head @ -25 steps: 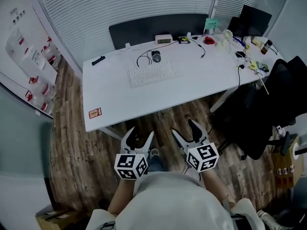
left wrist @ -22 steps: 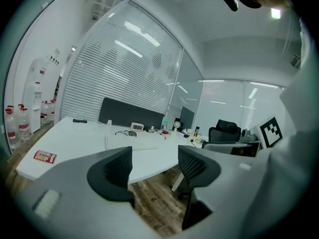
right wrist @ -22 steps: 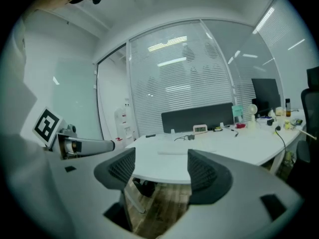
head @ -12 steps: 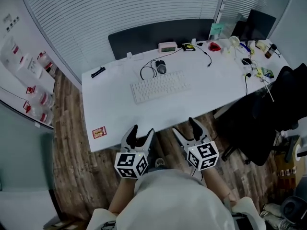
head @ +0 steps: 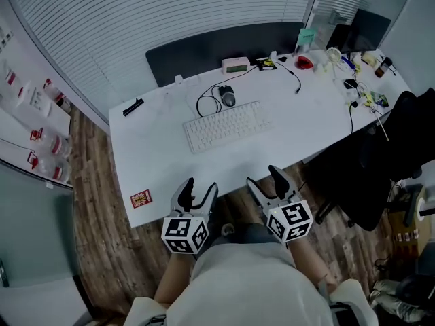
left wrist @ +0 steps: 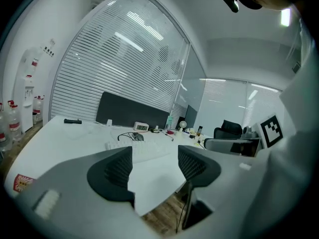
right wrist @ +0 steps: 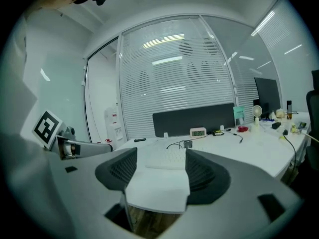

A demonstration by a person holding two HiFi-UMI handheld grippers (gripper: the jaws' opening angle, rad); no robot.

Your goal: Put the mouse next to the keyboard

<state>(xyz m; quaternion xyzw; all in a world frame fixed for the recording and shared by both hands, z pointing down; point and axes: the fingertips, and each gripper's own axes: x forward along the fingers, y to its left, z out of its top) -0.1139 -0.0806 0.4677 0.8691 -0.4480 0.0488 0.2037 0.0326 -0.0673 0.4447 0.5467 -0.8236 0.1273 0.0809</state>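
Task not started, by the look of it; the mouse [head: 228,97] sits on the white table [head: 156,158] just beyond the far edge of the keyboard [head: 223,125], its cable looped to its left, nothing touching it. Both grippers hang low in front of the person, over the wood floor and short of the table's near edge, well apart from mouse and keyboard. Left gripper [head: 201,190]: jaws spread, nothing between them, only table and floor seen through the gap. Right gripper [head: 262,180]: jaws wide apart too, though they have just been closing a little; nothing between them either. Left to do (all of it, I'd say): reach across the keyboard, take the mouse, set it down at the keyboard's side, let go; the cable loop may drag.

Views: the head view alone gives the layout: mouse behind keyboard, small clock [head: 235,65] further back, a red sticker [head: 141,198] at the near left corner, clutter at the right end, black chair [head: 380,161] beside it. The gripper views show what it can't: the ribbed inner faces of the jaws and the bare gap between them. The right gripper view has the keyboard straight ahead between its jaws; the left gripper view has it off-centre and also shows bottles on the left wall.
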